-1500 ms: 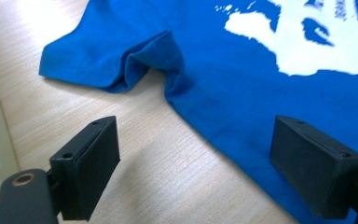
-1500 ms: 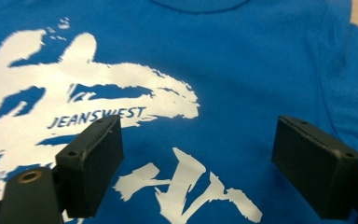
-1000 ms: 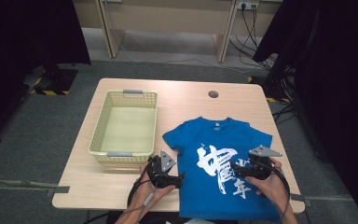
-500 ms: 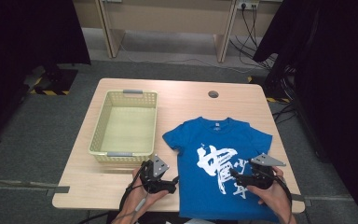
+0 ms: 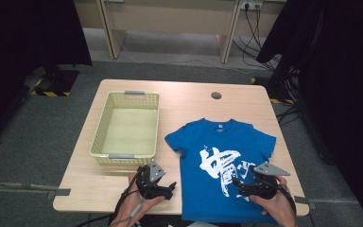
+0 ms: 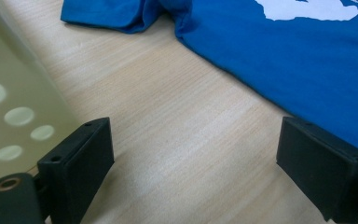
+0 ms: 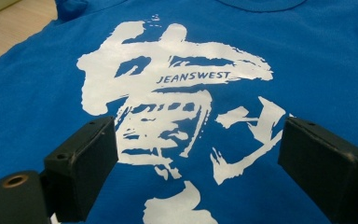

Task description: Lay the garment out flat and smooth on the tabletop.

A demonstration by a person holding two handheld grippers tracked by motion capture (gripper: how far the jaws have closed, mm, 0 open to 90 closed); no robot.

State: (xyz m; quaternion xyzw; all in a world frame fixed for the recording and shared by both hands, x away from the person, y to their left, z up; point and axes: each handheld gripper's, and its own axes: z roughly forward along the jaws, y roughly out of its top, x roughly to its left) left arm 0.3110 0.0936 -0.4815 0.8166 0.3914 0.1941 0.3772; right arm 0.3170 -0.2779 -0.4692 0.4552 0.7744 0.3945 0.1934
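A blue T-shirt [image 5: 222, 165] with a white brush-stroke print lies flat on the wooden table [image 5: 189, 104], its hem at the near edge. My left gripper [image 5: 170, 189] hovers over bare wood just left of the shirt's side, open, nothing between its jaws. In the left gripper view the shirt [image 6: 307, 60] fills the upper right, its side edge running beside the right jaw. My right gripper [image 5: 238, 187] is open over the shirt's lower right part. The right gripper view looks onto the white print [image 7: 177, 93] between two wide-apart jaws.
A pale yellow-green plastic basket [image 5: 127, 125] stands empty on the table's left half, its wall [image 6: 9, 116] close to my left gripper. A round cable hole [image 5: 216, 95] sits near the far edge. Dark curtains and floor cables surround the table.
Both hands have drawn back toward the table's near edge. The left gripper moved slightly left off the shirt's side, and the right one slid down the print. Both jaws stay apart.
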